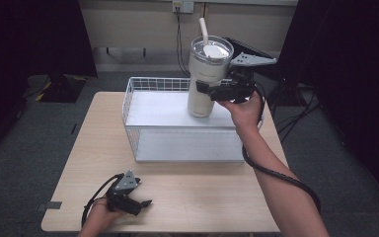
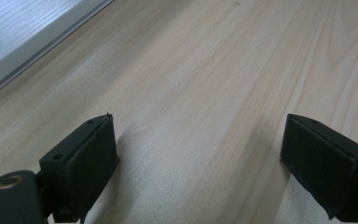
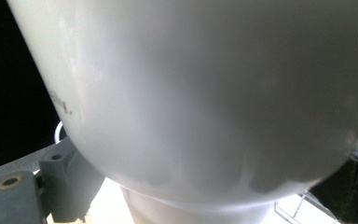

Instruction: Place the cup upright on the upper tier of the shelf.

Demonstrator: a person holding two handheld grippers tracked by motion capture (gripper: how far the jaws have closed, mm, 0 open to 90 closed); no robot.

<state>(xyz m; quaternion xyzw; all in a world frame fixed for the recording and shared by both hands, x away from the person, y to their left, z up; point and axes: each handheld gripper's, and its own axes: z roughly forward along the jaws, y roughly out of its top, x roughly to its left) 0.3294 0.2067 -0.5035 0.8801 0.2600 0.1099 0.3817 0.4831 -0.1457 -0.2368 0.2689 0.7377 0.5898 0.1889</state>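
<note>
High view: a cream tumbler (image 1: 205, 79) with a clear lid (image 1: 212, 49) and a white straw (image 1: 204, 30) is held at the far right of the counter (image 1: 177, 197), over the top shelf of a white wire rack (image 1: 177, 118). Whether its base touches the shelf or hangs just above it cannot be told. The right tool (image 1: 212, 91) is clamped on the tumbler at about mid-height, one jaw on the tumbler's near-left side and the body of the tool to its right, gripped by the right hand (image 1: 244, 108). A black cable (image 1: 281, 175) trails from the tool along the forearm. The grey plate (image 1: 251, 60) on the tool sits level with the tumbler's lid, just to its right.

Right gripper view: the tumbler's pale wall (image 3: 205, 93) lies between the two black jaws, pressing against both pads; its narrower base drops below them, with rack wire visible at lower right.

High view, near left corner: the left tool (image 1: 140, 202) rests on the counter in the left hand (image 1: 98, 219), well apart from the tumbler and rack.

Left gripper view: the jaws stand wide apart with bare wood between them; the rack's lower shelf edge (image 2: 28, 46) shows at upper left.
</note>
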